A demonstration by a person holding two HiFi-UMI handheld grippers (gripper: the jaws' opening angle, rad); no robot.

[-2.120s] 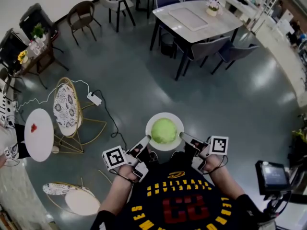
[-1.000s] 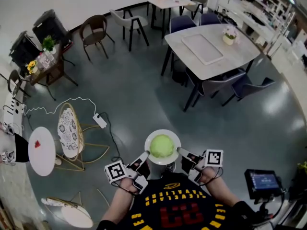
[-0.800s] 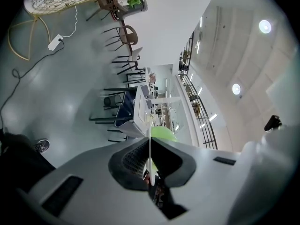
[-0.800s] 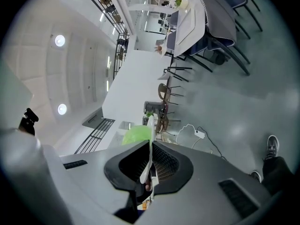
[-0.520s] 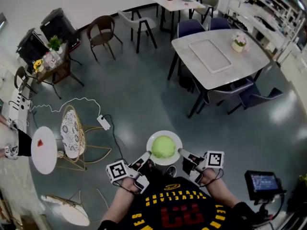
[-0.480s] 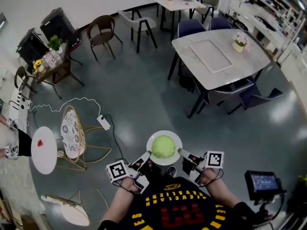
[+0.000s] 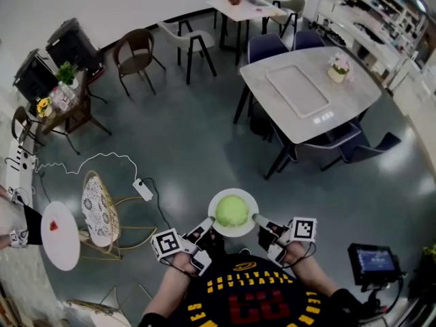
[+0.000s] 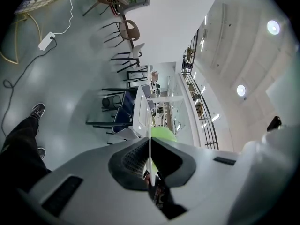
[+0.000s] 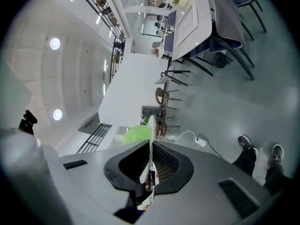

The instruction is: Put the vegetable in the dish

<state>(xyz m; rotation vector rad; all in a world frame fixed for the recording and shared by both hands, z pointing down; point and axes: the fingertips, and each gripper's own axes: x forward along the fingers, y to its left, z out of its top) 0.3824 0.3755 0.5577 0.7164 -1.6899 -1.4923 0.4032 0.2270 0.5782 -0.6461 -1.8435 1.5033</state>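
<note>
— Where's the round green vegetable (image 7: 232,211)?
— In the white dish (image 7: 212,207), lower centre of the head view. Your left gripper (image 7: 207,222) is clenched on the dish's left rim and your right gripper (image 7: 258,218) on its right rim, above the floor (image 7: 191,148).

A glossy grey floor (image 7: 197,142) runs to a white wall (image 7: 109,5). A large pale table (image 7: 357,90) with dark blue chairs (image 7: 267,46) stands upper right; a small round white table (image 7: 61,249) sits at the left edge, beside a gold wire chair (image 7: 99,210).
</note>
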